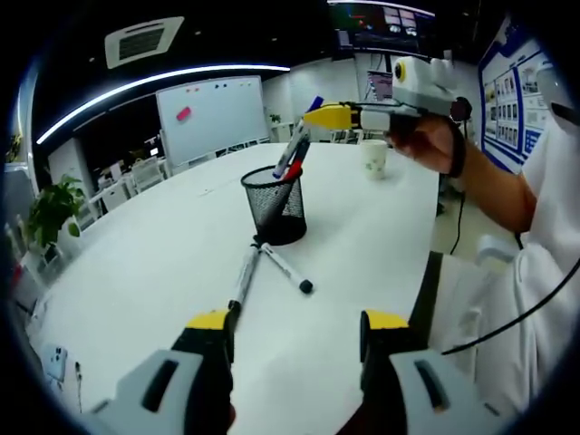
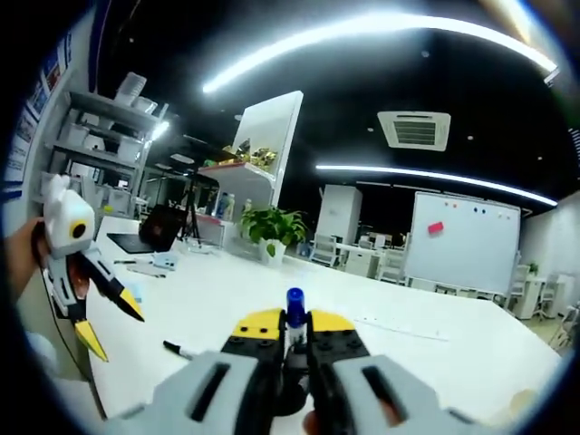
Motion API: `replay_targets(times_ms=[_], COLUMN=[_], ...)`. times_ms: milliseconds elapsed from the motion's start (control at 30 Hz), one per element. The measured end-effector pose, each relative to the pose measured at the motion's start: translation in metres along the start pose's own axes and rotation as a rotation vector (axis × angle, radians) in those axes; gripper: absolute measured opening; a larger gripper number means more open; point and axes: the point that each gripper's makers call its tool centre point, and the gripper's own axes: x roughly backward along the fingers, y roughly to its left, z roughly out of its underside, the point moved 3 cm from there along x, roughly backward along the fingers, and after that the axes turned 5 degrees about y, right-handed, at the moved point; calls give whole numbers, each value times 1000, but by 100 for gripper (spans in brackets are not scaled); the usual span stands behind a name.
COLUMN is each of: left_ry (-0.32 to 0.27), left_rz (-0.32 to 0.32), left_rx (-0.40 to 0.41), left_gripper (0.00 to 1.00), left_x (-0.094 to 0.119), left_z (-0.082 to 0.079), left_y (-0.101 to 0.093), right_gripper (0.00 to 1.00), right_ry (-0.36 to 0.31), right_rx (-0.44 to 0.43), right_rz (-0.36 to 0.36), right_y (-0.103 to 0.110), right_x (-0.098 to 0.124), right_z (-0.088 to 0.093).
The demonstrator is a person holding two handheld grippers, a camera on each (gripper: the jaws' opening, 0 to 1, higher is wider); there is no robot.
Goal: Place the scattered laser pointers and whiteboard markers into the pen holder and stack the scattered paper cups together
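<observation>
A black mesh pen holder [image 1: 275, 207] stands mid-table with a red-tipped pen [image 1: 292, 169] leaning in it. Above its rim, my right gripper [image 1: 326, 116] is shut on a blue-capped whiteboard marker [image 1: 297, 145], whose lower end points down into the holder. The same marker's blue cap [image 2: 294, 308] pokes up between the shut jaws in the right gripper view. Two loose markers [image 1: 245, 274] [image 1: 286, 268] lie crossed on the table in front of the holder. My left gripper [image 1: 297, 322] is open and holds nothing, just short of them. A paper cup [image 1: 374, 159] stands farther back.
The white table [image 1: 163, 263] has its edge at the right, where a person's sleeve [image 1: 544, 263] and a cable hang. My left gripper [image 2: 111, 324] shows open at the left. A black marker [image 2: 181, 349] lies near a laptop [image 2: 136, 243]. Whiteboard [image 1: 213, 113] and chairs stand behind.
</observation>
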Motion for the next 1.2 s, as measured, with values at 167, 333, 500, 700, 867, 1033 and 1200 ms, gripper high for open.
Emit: replay_targets(times_ms=[167,333,500,700,867,1033,1200], left_ry=[1,1,1,2,2,2,3], left_rz=[-2,-1,-3,-4,-2,-2,0], left_rx=[0,1,-1,-3,-5,-5,-6], left_gripper=[57,57,57,57,57,57,57], left_x=[0,1,1,2,1,1,1], left_z=[0,1,0,0,-1,-1,-1], left_y=[0,0,0,0,0,0,0], right_gripper=[10,10,10,10,10,10,10], right_ry=[2,6,13,16,25,28,32], right_rx=[1,9,7,8,9,9,4], right_rz=[-4,2,-2,-9,-14,-18,-26], right_y=[2,1,2,3,4,5,7], right_x=[0,-1,-3,-4,-6,-7,-8], right_z=[0,1,3,3,6,8,9])
